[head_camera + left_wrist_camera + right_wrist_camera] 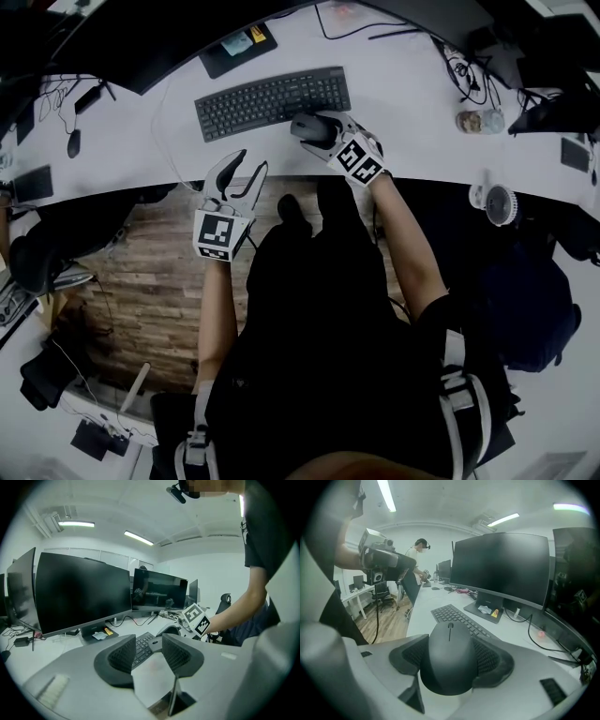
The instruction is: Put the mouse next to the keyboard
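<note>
The dark grey mouse (313,126) sits between the jaws of my right gripper (317,129), which is shut on its sides. It hangs just at the near right end of the black keyboard (272,101) on the white desk (412,103). In the right gripper view the mouse (450,660) fills the gap between the pads, and the keyboard (459,617) lies beyond it. I cannot tell if the mouse touches the desk. My left gripper (248,165) stands open over the desk's near edge, nothing between its fingers (124,656).
Dark monitors (82,592) line the back of the desk, with a stand base (238,47) behind the keyboard. Right of the mouse are cables (459,70), a small jar (480,120) and a white fan (502,202). Wood floor (141,281) lies below the edge.
</note>
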A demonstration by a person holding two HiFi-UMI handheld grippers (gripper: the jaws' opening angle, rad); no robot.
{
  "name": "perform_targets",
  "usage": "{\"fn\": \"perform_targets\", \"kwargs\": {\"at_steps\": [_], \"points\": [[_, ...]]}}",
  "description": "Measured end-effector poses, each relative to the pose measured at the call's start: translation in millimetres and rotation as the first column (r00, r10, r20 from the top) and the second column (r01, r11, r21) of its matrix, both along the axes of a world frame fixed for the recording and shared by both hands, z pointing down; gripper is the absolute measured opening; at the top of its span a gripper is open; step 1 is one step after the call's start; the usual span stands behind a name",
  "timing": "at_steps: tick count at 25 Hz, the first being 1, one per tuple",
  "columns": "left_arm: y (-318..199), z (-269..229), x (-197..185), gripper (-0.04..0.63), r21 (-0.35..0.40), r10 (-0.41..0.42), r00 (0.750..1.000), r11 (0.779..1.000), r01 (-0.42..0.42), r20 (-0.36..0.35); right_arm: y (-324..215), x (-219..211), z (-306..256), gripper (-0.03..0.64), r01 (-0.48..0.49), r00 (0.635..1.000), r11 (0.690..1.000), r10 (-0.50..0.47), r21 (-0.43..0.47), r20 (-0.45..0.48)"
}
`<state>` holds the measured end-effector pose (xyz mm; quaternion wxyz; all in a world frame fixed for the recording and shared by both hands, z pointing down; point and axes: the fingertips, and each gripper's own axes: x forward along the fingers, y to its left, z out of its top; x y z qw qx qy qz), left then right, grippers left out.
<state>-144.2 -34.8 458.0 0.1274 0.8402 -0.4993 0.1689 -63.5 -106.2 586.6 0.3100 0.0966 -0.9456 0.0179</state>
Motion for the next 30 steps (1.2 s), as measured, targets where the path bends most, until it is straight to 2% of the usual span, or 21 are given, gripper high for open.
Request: {"fn": "perform_targets", "kwargs": {"at_steps": [18, 30], "points": [[-37.7, 0.4, 34.4, 0.175, -0.006, 0.088, 0.996, 0.996, -0.088, 0.003, -37.0, 51.1, -2.6, 0.291, -0.149, 0.989, 0.989, 0.148, 0.025, 0.006], [-56.3, 6.4, 59.0, 0.173, -0.016, 0.13, 0.992, 0.991, -0.13, -0.004, -56.0, 84.1, 1.7, 0.291, -0.21, 0.978, 0.977, 0.21, 0.025, -0.001]]}}
